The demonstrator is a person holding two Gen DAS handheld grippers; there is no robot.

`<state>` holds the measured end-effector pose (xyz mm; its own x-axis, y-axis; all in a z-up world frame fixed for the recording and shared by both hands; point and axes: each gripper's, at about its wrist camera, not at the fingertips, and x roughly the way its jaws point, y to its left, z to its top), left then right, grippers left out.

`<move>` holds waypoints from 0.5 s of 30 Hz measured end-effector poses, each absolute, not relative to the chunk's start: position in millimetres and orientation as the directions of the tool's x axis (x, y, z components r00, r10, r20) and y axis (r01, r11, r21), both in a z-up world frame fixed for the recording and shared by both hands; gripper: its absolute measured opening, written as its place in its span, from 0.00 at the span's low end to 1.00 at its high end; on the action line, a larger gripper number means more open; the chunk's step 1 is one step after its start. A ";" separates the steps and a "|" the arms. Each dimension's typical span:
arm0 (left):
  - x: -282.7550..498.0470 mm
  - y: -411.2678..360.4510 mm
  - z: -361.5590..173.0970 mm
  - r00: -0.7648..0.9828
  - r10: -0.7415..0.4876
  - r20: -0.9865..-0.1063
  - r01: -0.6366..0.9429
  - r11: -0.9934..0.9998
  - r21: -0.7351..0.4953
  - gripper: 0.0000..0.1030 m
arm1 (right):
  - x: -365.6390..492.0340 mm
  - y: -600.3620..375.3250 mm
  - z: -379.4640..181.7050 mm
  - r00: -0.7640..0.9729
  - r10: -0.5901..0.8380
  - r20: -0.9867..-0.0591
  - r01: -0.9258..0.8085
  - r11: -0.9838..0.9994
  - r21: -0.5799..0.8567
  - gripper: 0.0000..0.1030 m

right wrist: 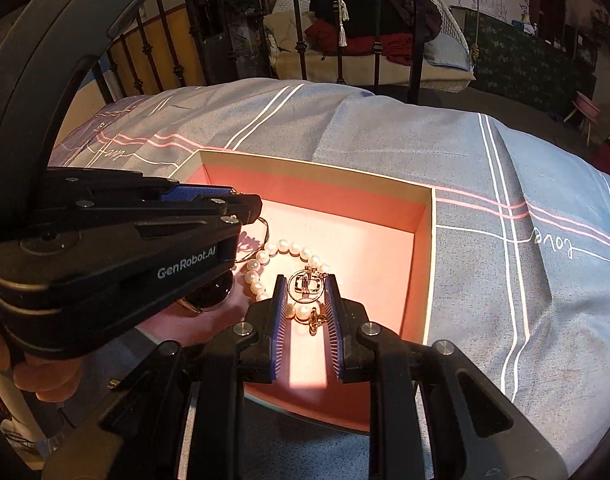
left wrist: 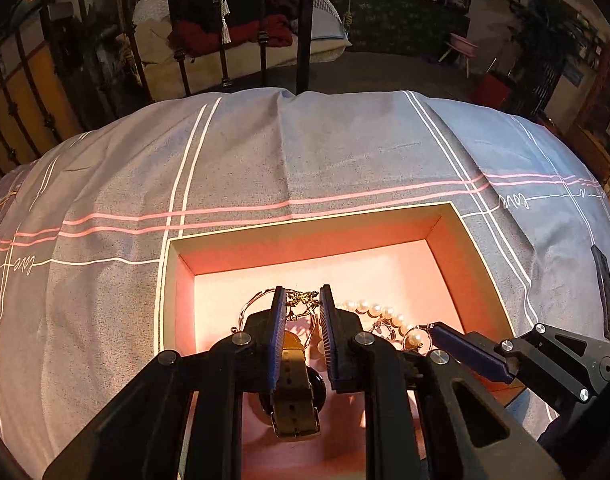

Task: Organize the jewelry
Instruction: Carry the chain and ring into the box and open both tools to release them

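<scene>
Both grippers sit over the open pink-lined box [left wrist: 449, 236] resting on the grey striped bedspread [left wrist: 265, 152].

My left gripper [left wrist: 303, 300] has its jaws drawn nearly together, and a fine gold chain [left wrist: 303, 298] shows between the tips. I judge it pinched, though the contact itself is too small to confirm.

My right gripper [right wrist: 305, 292] has a narrow gap. A ring-shaped pendant [right wrist: 307, 286] and the pearl strand [right wrist: 281, 248] lie within that gap, and I cannot tell whether the pads press on either.

A wristwatch [left wrist: 297, 392] with a brown strap lies on the box floor beneath the left gripper.

Risks:
- The chain, the pendant and the pearls lie bunched together. Lifting one piece could drag the others and knot them.
- The thin chain may slip from the ribbed pads.
- The grippers are close together and could collide.

Legible writing: "GenRobot.AI" on the left gripper body in the right wrist view, and "love" in script on the bedspread.
</scene>
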<state>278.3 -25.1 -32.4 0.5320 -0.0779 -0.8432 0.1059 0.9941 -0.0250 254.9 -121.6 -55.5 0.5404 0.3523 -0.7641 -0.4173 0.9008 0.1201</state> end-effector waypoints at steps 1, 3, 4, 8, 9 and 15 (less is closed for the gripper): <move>278.9 -25.2 -33.8 0.529 -0.077 -0.845 0.106 0.994 -0.025 0.16 | 255.2 -121.4 -57.2 0.538 0.352 -0.766 -0.418 0.901 0.120 0.19; 280.3 -24.9 -36.2 0.523 -0.074 -0.849 0.104 0.994 -0.022 0.16 | 256.1 -120.3 -59.0 0.538 0.346 -0.768 -0.421 0.900 0.111 0.19; 280.8 -25.0 -36.9 0.522 -0.072 -0.850 0.104 0.994 -0.021 0.16 | 256.0 -119.3 -59.1 0.540 0.343 -0.769 -0.422 0.901 0.106 0.19; 283.5 -25.4 -37.7 0.520 -0.067 -0.851 0.101 0.995 -0.017 0.16 | 255.9 -117.2 -58.2 0.543 0.344 -0.766 -0.427 0.899 0.101 0.19; 283.8 -25.2 -37.6 0.520 -0.068 -0.852 0.099 0.995 -0.019 0.16 | 256.6 -116.5 -58.2 0.543 0.344 -0.766 -0.429 0.898 0.099 0.19; 285.5 -24.6 -38.5 0.517 -0.062 -0.854 0.092 0.996 -0.016 0.16 | 257.3 -114.8 -58.4 0.543 0.341 -0.768 -0.436 0.896 0.090 0.19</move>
<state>285.5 -24.6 -38.5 0.5165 -0.0616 -0.8540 0.0921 0.9956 -0.0160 257.3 -114.8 -58.4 0.5427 0.3411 -0.7676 -0.4358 0.8955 0.0899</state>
